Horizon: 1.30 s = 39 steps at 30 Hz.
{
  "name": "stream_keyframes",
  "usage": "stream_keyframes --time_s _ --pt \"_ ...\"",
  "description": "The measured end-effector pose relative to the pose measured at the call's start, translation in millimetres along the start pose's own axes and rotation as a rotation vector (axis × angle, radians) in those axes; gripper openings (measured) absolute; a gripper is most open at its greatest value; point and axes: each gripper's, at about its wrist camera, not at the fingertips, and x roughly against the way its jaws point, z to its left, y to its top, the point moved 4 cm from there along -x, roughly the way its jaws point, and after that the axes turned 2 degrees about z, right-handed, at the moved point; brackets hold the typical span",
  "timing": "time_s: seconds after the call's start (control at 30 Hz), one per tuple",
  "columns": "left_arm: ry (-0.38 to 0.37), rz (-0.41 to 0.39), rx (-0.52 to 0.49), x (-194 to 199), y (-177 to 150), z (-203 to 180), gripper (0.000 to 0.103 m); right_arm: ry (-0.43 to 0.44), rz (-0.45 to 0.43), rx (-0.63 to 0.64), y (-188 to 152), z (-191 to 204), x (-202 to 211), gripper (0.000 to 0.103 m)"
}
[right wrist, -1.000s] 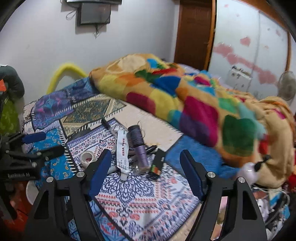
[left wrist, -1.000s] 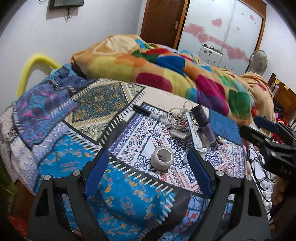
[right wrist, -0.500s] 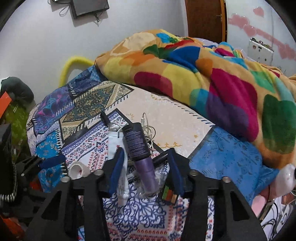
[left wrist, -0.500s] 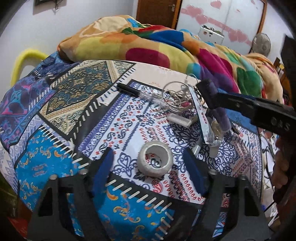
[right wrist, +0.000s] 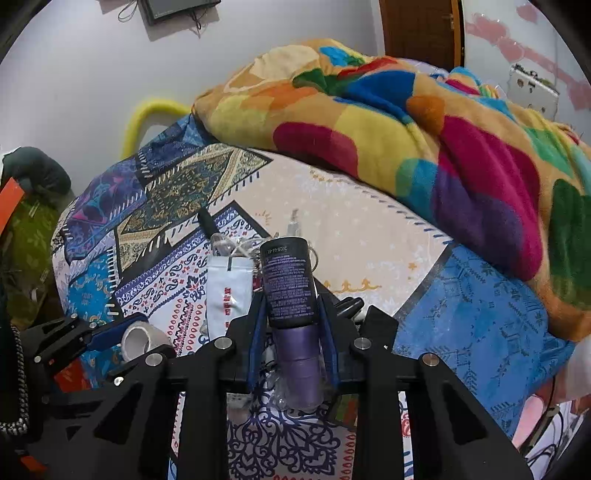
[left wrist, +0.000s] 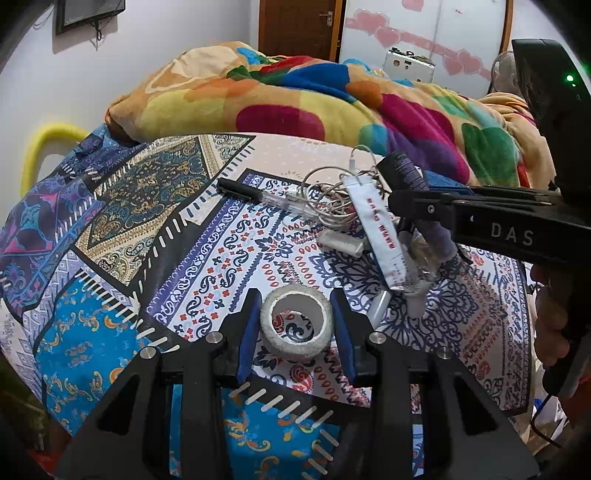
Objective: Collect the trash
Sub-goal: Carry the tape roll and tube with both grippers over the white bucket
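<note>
The left gripper (left wrist: 294,325) is seen closing around a white tape roll (left wrist: 294,324), which lies flat on the patterned bedspread (left wrist: 192,258) between the blue pads; whether the pads already touch it cannot be told. The right gripper (right wrist: 291,317) is closing on a dark purple bottle (right wrist: 290,284), its pads set against the bottle's sides. Just beside the bottle a white tube (left wrist: 380,236) is laid over a tangle of thin cable (left wrist: 328,199), and a black-capped pen (left wrist: 258,194) is found next to these. Behind the clutter a multicoloured blanket (left wrist: 314,99) is heaped on the bed, and a wooden door (left wrist: 299,26) is set in the far wall.
</note>
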Motion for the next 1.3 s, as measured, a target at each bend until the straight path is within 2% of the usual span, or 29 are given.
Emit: stream_keyframes --time_s 0.23,0.73,1.07,1.3 --pt "-0.042 -0.017 0.029 25.5 5.5 5.7 0.038 -0.023 -0.052 -0.039 4.9 4.6 29.6 0.024" --pt "-0.057 -0.121 0.050 126.9 11.1 34.6 0.038 -0.055 -0.129 -0.051 11.2 43.4 107.3 0.024" --pt "-0.012 -0.168 0.078 197.3 -10.3 80.7 0.038 -0.054 -0.181 0.011 13.5 105.8 157.2 0.024" --pt "0.046 -0.170 0.112 238.6 -48.5 119.3 0.038 -0.023 -0.182 0.080 0.2 162.4 172.4 0.024"
